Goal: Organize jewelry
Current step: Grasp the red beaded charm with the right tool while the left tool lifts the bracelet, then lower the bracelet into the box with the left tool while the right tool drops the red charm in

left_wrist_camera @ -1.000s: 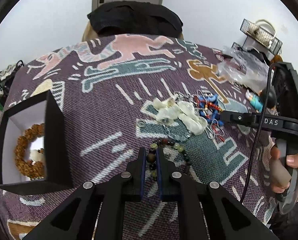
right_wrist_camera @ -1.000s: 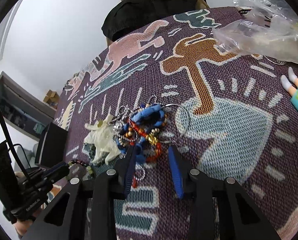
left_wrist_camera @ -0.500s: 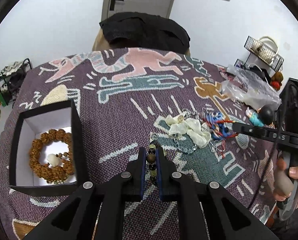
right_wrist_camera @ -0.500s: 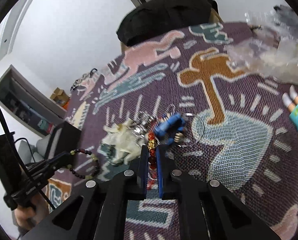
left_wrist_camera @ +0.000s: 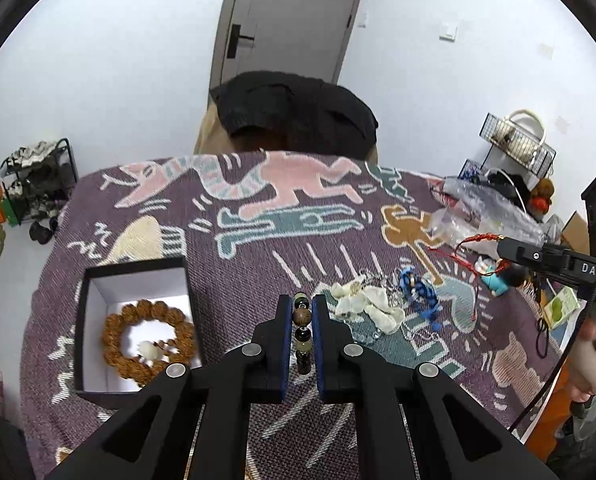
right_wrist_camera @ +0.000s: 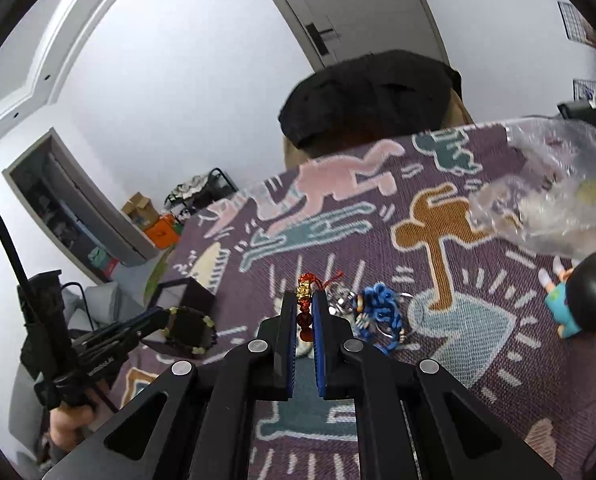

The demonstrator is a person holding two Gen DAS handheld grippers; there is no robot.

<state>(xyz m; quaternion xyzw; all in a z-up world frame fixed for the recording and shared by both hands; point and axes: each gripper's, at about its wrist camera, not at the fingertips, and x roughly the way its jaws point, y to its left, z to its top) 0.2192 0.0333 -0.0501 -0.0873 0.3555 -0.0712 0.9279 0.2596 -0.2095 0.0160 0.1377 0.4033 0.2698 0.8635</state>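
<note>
My left gripper (left_wrist_camera: pixel 301 305) is shut on a dark mixed-bead bracelet (left_wrist_camera: pixel 302 330), held above the table; the bracelet also shows hanging in the right wrist view (right_wrist_camera: pixel 190 330). My right gripper (right_wrist_camera: pixel 303 300) is shut on a red cord bracelet with gold and red beads (right_wrist_camera: pixel 304 308), lifted off the cloth; its red cord shows in the left wrist view (left_wrist_camera: pixel 472 240). An open black box (left_wrist_camera: pixel 83 320) at the left holds a brown seed-bead bracelet (left_wrist_camera: pixel 148 342). A white bead piece (left_wrist_camera: pixel 368 306), a blue knotted piece (left_wrist_camera: pixel 418 290) and silver chains lie on the cloth.
A patterned purple tablecloth (left_wrist_camera: pixel 258 216) covers the table. A clear plastic bag (right_wrist_camera: pixel 546 196) and a small doll (right_wrist_camera: pixel 578 296) lie at the right. A chair with a black garment (left_wrist_camera: pixel 294 112) stands at the far edge. A wire rack (left_wrist_camera: pixel 516 140) is at the back right.
Both grippers rose away from the table. My right gripper closed on the red cord bracelet and lifted it from the pile. My left gripper kept its hold on the dark bracelet.
</note>
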